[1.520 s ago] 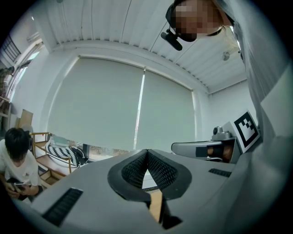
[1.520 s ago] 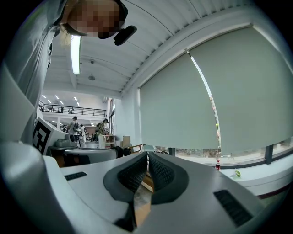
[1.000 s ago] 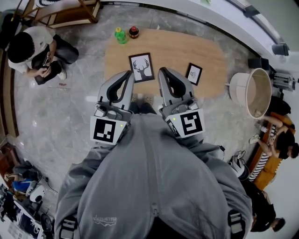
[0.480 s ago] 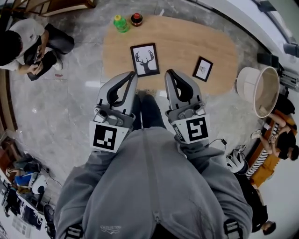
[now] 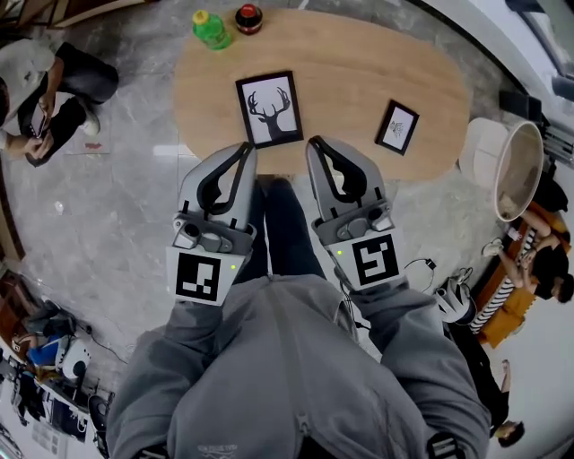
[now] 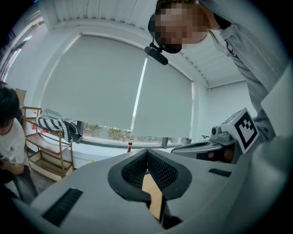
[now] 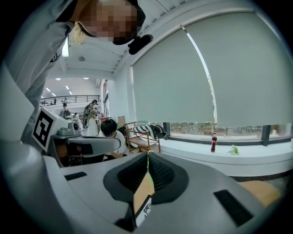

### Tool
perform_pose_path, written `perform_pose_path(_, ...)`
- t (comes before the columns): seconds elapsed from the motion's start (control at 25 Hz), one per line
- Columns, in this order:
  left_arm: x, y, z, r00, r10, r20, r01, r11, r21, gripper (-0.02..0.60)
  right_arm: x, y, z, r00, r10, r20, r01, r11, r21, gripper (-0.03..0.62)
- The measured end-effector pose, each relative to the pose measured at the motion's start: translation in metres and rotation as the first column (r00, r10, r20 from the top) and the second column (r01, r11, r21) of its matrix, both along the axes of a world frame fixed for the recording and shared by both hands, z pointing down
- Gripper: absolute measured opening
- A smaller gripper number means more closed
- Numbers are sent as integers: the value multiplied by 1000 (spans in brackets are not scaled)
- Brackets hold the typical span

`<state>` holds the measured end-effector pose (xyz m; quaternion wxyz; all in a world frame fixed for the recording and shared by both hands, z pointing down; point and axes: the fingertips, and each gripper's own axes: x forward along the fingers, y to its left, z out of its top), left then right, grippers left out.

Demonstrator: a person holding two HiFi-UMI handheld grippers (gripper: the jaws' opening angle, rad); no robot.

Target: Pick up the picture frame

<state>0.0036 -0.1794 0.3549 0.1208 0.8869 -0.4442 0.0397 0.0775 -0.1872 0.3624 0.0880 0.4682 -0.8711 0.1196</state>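
Note:
A black picture frame with a deer print [image 5: 269,109] lies flat on the oval wooden table [image 5: 359,72]. A smaller black frame [image 5: 397,126] lies to its right. My left gripper [image 5: 245,149] and right gripper [image 5: 315,144] hang side by side over the table's near edge, just short of the deer frame. Both are shut with nothing between their pads. In the left gripper view the left gripper [image 6: 147,151] has its ribbed pads closed together, and the right gripper [image 7: 148,156] looks the same in its own view. Neither touches a frame.
A green bottle [image 5: 209,29] and a dark red-capped bottle [image 5: 248,17] stand at the table's far left end. A person [image 5: 36,76] sits on the floor at left. A white round bin [image 5: 516,170] and seated people [image 5: 529,269] are at right.
Both grippers, still shut, have sunk toward the table together. The table and the deer frame now look larger and closer to the fingertips.

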Motion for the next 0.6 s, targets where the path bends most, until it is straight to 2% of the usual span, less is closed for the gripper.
perform_pose_path(0.6,6,-6,156,1000,-6,16,7,998,-59,18,-9,-6,151,993,-103,-55,100,994,-46,34)
